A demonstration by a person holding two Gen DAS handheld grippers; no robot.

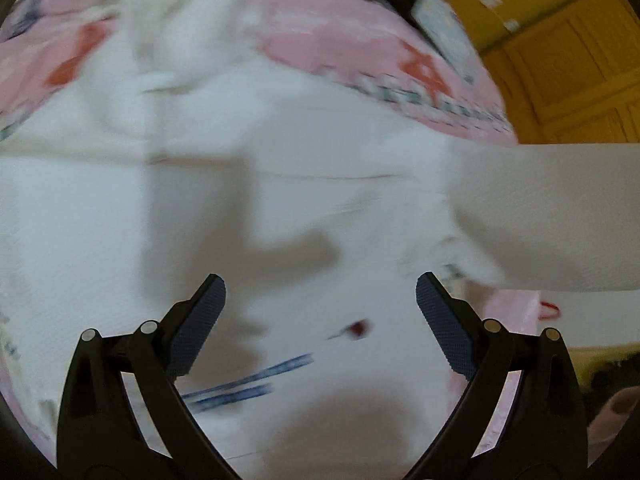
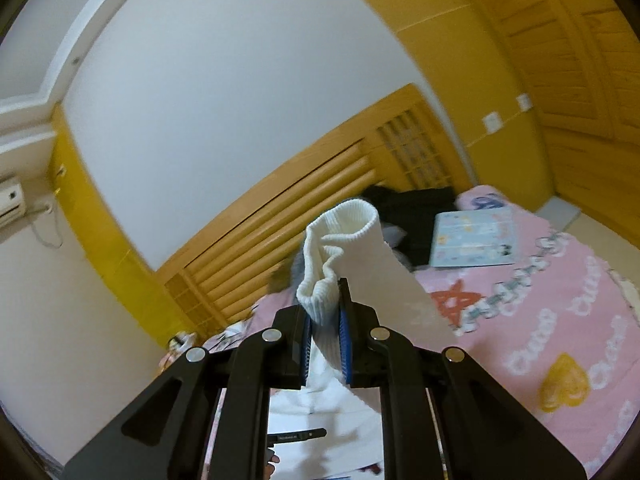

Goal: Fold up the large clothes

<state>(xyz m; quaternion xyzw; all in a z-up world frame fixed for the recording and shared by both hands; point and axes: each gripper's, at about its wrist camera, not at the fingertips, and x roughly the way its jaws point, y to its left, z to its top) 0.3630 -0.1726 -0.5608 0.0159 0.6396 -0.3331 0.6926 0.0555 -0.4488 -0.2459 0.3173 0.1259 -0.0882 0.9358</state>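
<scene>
A large white sweater (image 1: 280, 200) with blue stripes and a small red mark lies spread over the pink bedspread (image 1: 360, 52). My left gripper (image 1: 320, 300) hovers above its body, jaws wide open, nothing between them. One white sleeve (image 1: 552, 216) stretches across to the right, lifted off the bed. In the right wrist view, my right gripper (image 2: 325, 320) is shut on that sleeve's ribbed cuff (image 2: 340, 236), which stands up above the blue pads (image 2: 345, 340). The rest of the sleeve hangs down below the fingers.
A wooden headboard (image 2: 288, 232) and yellow wood panelling (image 1: 560, 60) border the bed. A dark garment (image 2: 412, 208) and a pale blue printed board (image 2: 474, 238) lie near the headboard. The pink bedspread (image 2: 540, 320) extends to the right.
</scene>
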